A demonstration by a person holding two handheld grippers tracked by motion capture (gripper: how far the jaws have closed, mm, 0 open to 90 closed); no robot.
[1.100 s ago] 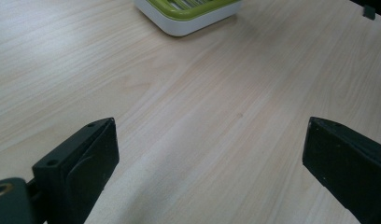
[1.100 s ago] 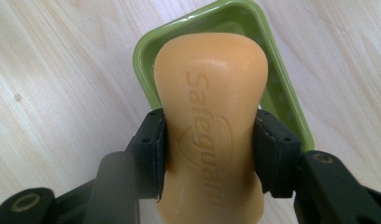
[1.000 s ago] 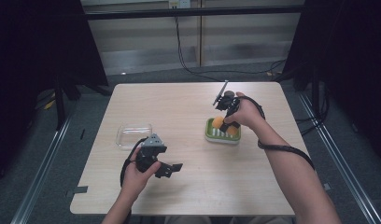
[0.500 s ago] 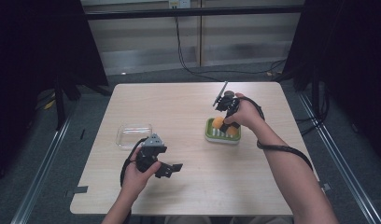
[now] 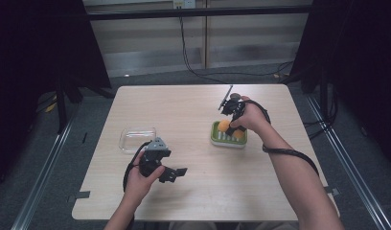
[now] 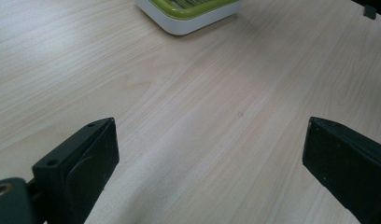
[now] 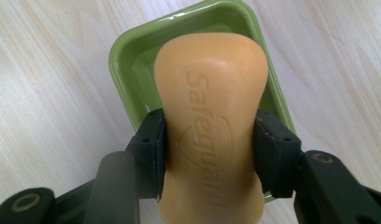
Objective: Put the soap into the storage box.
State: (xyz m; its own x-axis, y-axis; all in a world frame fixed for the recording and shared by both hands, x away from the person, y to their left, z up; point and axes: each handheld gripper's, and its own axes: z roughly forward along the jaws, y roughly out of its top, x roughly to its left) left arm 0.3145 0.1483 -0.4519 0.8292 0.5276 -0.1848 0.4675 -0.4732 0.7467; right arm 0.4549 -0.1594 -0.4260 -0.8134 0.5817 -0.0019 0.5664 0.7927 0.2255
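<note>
**Claw pinched a bar of soap over the green dish**

Right claw [image 7: 207, 154] pinched an orange bar of soap [image 7: 210, 116] between its two black jaws. The jaws pressed on the narrow middle of the bar, one on each side. The word "Safeguard" was stamped into the soap. The bar hung just above a green plastic soap dish with a white base [image 7: 128, 60], and the dish sat on the pale wooden bench [image 7: 48, 93]. From this close, it was hard to tell if the soap touched the dish or not.

From the high view, the right claw [image 5: 230, 120] was at the far right part of the bench [image 5: 184, 105], with the person's right hand [image 5: 251, 120] wrapped around it. The orange soap [image 5: 224, 125] showed at the left end of the green dish [image 5: 221, 140]. A second orange lump [image 5: 238, 134] lay in the dish beside it.

The left claw [image 5: 177, 173] was near the front of the bench, held in the person's left hand [image 5: 141, 179]. Its jaws were spread wide with nothing between them. In the left gripper view, the left claw [image 6: 209, 163] pointed across the bare wood at the corner of the green dish [image 6: 188, 21], well apart from it.

A clear plastic box [image 5: 137, 139] sat on the bench just behind the left hand.
</note>
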